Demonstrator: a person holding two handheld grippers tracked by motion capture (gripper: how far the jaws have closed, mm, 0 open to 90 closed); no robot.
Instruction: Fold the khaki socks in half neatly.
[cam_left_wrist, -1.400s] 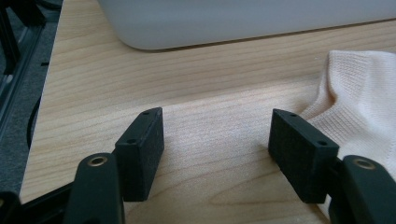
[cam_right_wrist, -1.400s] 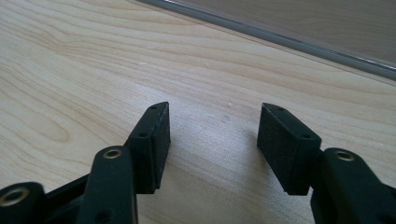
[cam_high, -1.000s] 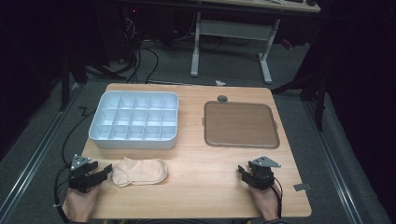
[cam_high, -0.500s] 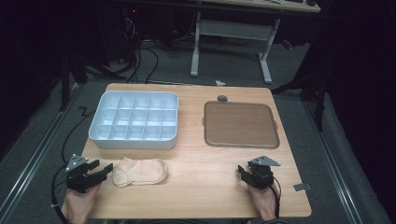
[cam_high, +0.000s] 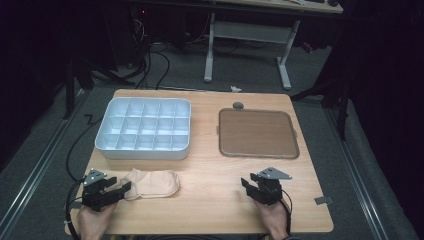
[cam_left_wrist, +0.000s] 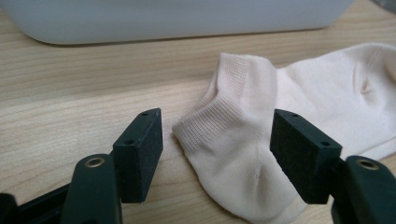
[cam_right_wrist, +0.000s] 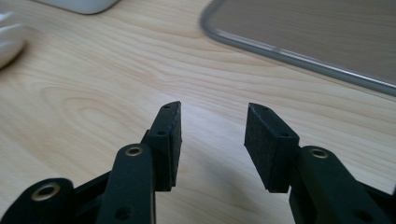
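The left gripper (cam_left_wrist: 215, 154) stands with jaws spread wide, pads clear of the cream ankle sock (cam_left_wrist: 289, 135), whose ribbed cuff lies between them. The sock (cam_high: 150, 183) lies flat on the pale wooden table (cam_high: 210, 200), its long axis running rightward from the left gripper. The right gripper (cam_right_wrist: 212, 140), its jaws just narrowing on nothing, is well apart.

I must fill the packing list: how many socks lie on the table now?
1. A beige ankle sock lies near the table's front left, before the white compartment tray; another could hide folded inside it.
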